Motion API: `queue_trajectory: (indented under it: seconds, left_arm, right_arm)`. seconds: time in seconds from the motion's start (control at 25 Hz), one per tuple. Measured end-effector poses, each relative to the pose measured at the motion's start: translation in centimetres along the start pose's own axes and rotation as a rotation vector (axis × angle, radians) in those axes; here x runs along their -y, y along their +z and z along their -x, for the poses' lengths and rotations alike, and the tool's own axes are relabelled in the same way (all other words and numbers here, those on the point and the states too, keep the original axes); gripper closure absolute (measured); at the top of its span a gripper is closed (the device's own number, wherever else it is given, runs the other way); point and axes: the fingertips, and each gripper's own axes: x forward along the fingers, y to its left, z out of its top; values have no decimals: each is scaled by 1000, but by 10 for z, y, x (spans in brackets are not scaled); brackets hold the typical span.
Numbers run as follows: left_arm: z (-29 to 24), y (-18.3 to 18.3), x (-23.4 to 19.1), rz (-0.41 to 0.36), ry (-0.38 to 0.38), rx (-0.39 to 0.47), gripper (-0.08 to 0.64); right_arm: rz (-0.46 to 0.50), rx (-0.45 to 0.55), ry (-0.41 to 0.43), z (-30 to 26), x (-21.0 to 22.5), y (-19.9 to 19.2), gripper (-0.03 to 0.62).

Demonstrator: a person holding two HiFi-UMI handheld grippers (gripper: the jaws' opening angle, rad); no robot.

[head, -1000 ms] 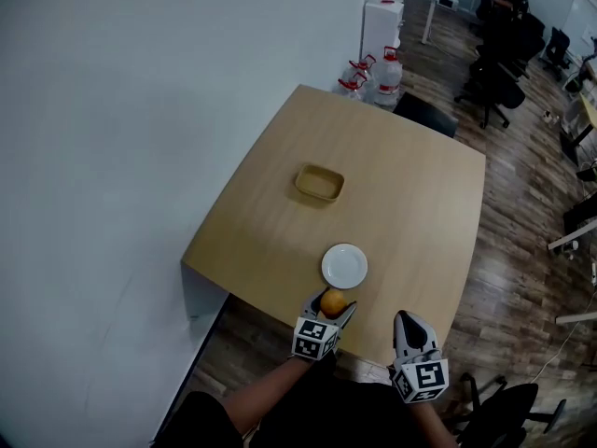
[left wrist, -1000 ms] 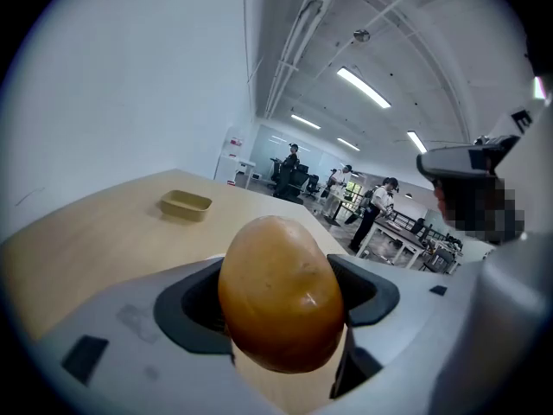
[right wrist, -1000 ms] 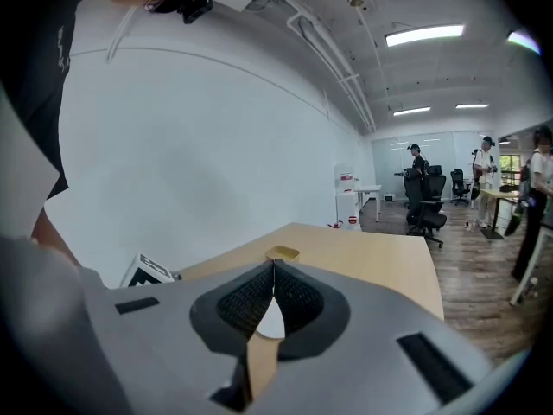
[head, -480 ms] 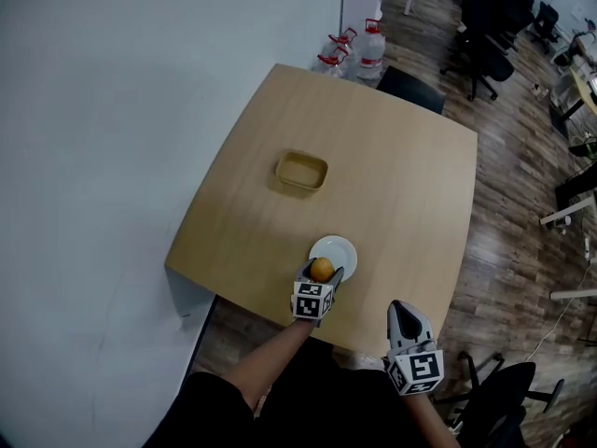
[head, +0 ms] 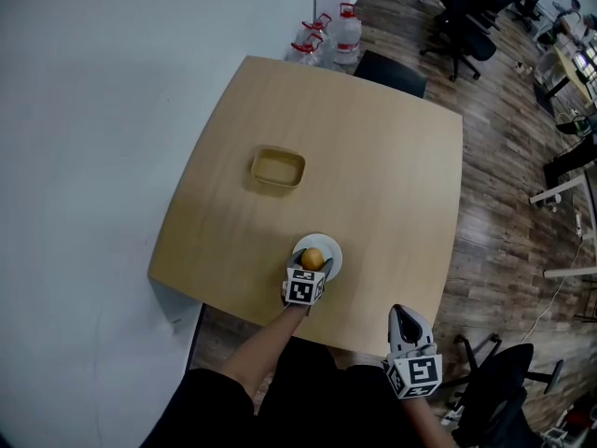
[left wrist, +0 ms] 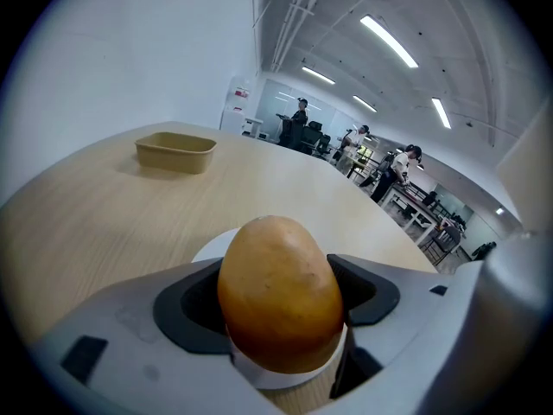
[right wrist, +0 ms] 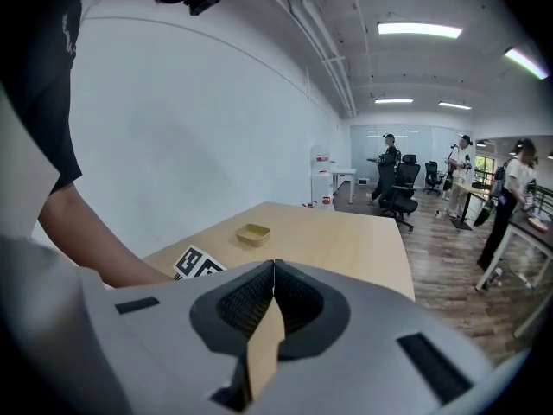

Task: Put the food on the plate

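An orange-brown, egg-shaped piece of food is clamped between the jaws of my left gripper. It hangs directly over the small white plate near the table's front edge. I cannot tell if the food touches the plate. My right gripper is shut with nothing in it, held off the table's front edge at the lower right.
A tan rectangular bowl sits mid-table toward the wall. The wooden table stands against a white wall at left. Water jugs and office chairs stand beyond it. People stand far off in the office.
My left gripper has carried the food forward from the table's front edge to above the plate. The right gripper has stayed near the edge.
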Motion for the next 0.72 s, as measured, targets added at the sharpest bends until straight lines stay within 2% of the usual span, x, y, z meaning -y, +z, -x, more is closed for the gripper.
queue_trajectory:
  seconds: [0.16, 0.32, 0.72]
  left_arm:
    - [-16, -4, -3, -70, 11, -75, 230]
    - [-19, -12, 0, -85, 9, -173, 229]
    - [-8, -10, -4, -112, 42, -149, 229]
  right_arm:
    - [1, -7, 4, 0, -2, -6, 532]
    - [2, 0, -4, 2, -1, -5, 532]
    - [-7, 24, -29, 14, 7, -3, 532]
